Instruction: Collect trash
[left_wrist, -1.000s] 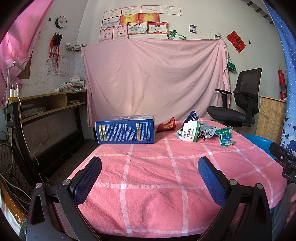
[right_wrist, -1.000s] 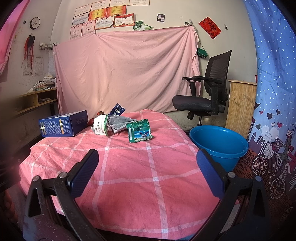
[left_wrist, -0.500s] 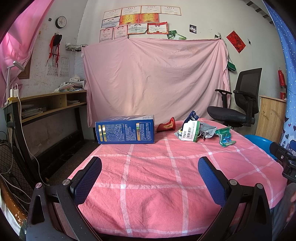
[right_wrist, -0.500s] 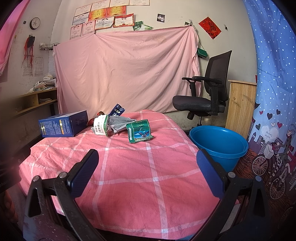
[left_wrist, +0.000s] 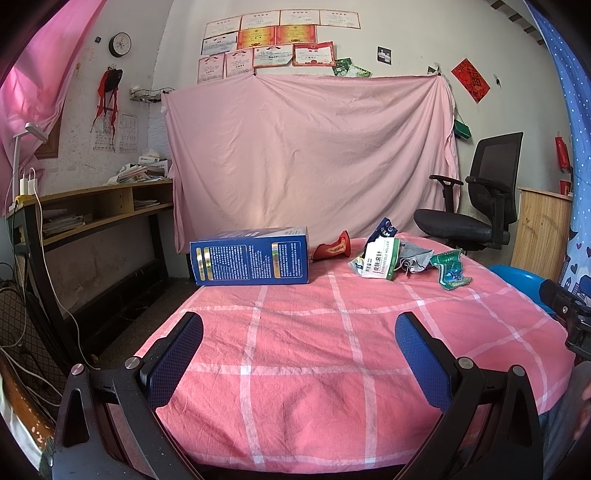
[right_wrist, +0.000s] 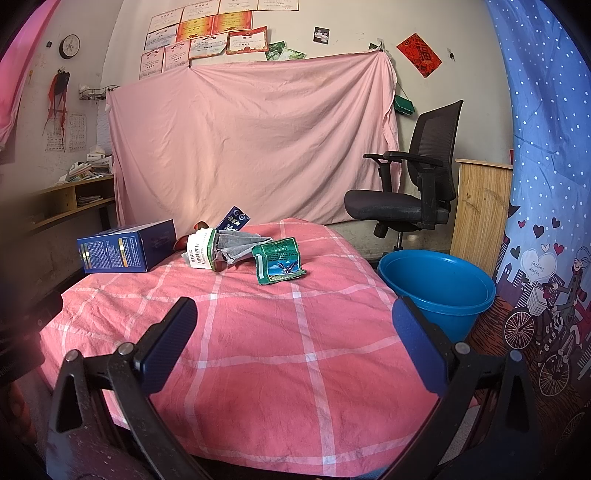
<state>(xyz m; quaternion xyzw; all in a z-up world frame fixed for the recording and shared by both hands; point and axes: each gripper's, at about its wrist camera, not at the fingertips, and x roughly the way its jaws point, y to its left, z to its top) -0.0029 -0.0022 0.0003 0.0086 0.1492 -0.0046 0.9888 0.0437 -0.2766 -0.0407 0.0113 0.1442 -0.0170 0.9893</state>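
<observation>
Trash lies at the far side of a table with a pink checked cloth: a blue box, a red wrapper, a white and green packet with grey foil, a dark blue packet and a crumpled green packet. A blue bucket stands on the floor right of the table. My left gripper and right gripper are open and empty, held over the near edge, well short of the trash.
A black office chair and a wooden cabinet stand behind the bucket. A wooden shelf desk with cables runs along the left wall. A pink sheet hangs behind the table.
</observation>
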